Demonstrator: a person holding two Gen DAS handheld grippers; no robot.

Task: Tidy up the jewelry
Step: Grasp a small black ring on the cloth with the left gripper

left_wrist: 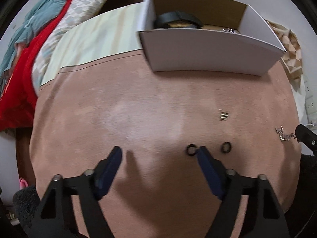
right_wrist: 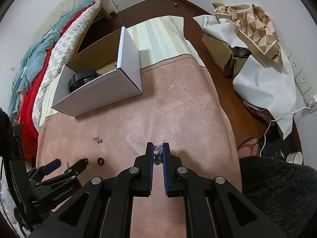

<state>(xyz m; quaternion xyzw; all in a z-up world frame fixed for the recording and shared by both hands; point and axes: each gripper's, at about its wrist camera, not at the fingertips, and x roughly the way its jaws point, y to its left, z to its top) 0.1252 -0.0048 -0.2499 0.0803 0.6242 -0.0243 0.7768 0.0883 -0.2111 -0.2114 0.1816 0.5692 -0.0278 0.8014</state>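
Observation:
My left gripper (left_wrist: 158, 152) is open and empty, low over the pink blanket (left_wrist: 138, 119). Two black rings lie by its right finger: one (left_wrist: 191, 150) touching the fingertip, one (left_wrist: 225, 147) further right. A small silver earring piece (left_wrist: 224, 115) lies beyond them. My right gripper (right_wrist: 158, 145) is shut on a silver chain (right_wrist: 158, 154), which also shows at the right edge of the left wrist view (left_wrist: 284, 133). An open white cardboard box (left_wrist: 208, 53) (right_wrist: 99, 91) stands further back, holding a black band (right_wrist: 83, 78) and some silver jewelry.
A red and teal quilt pile (right_wrist: 33, 75) lies left. A striped pale cloth (right_wrist: 158, 37) lies behind the blanket. Cardboard boxes under white and patterned cloths (right_wrist: 257, 63) stand right, with a white cable (right_wrist: 287, 115) and a person's foot (right_wrist: 250, 144).

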